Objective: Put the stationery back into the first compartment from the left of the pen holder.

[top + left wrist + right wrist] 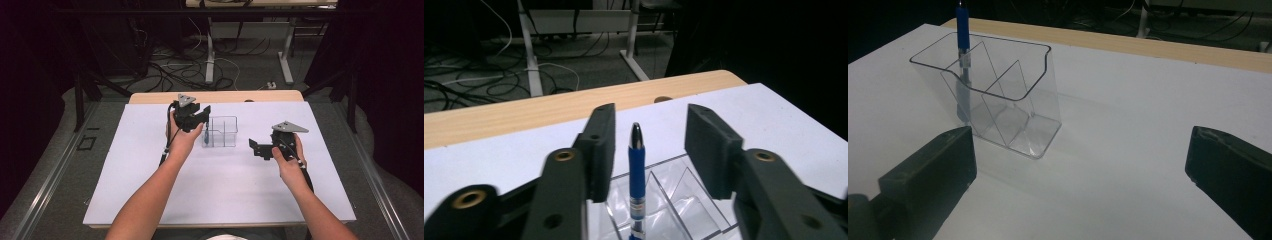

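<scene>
From the high view, we see the left gripper (204,119) over the clear organizer (220,131) on the table (150,190). In the left gripper view, the blue pen (636,175) stands between our released jaws, untouched. In the right gripper view, our right gripper (1080,160) gapes empty beside the organizer.

The left tongs (649,142) stand apart, a blue pen (637,175) upright between the pads without touching either. The pen stands in a clear divided holder (694,202) on the white surface (794,130).
</scene>
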The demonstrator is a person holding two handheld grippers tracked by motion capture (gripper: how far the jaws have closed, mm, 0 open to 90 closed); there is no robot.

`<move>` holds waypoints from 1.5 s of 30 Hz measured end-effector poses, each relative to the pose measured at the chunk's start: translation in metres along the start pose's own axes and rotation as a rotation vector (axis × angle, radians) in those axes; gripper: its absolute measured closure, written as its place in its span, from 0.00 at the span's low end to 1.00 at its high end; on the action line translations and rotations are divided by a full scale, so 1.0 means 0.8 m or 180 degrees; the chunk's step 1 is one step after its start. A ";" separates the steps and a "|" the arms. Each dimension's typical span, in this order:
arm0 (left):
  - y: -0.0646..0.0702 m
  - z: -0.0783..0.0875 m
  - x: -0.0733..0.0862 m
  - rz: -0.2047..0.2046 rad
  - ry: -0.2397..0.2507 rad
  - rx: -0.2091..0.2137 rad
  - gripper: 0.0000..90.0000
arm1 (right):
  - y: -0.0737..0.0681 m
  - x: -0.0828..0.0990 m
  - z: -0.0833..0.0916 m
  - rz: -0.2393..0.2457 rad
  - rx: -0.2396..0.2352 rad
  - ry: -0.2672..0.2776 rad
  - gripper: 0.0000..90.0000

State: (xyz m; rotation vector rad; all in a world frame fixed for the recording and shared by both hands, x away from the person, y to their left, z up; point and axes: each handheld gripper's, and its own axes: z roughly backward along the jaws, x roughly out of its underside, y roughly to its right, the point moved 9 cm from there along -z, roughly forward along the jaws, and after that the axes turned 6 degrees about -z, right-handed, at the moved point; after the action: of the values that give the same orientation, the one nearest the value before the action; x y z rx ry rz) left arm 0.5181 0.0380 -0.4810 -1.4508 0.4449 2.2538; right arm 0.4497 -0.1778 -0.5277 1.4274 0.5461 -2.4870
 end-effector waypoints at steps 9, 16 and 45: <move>-0.002 0.026 -0.005 -0.0074 0.0050 0.0165 0.50 | -0.001 -0.001 0.000 0.0045 0.0005 0.0002 0.00; 0.001 0.051 -0.007 -0.0140 0.0087 0.0342 0.45 | -0.001 -0.003 0.001 0.0046 0.0012 0.0008 0.00; -0.056 0.134 0.066 -0.0021 -0.0123 0.0332 0.00 | 0.007 0.011 0.012 0.0080 0.0042 -0.0153 0.00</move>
State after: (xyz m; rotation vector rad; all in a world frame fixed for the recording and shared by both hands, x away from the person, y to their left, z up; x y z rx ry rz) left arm 0.4382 0.1370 -0.4877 -1.3527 0.5363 2.2147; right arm 0.4398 -0.1868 -0.5325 1.3667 0.5002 -2.5027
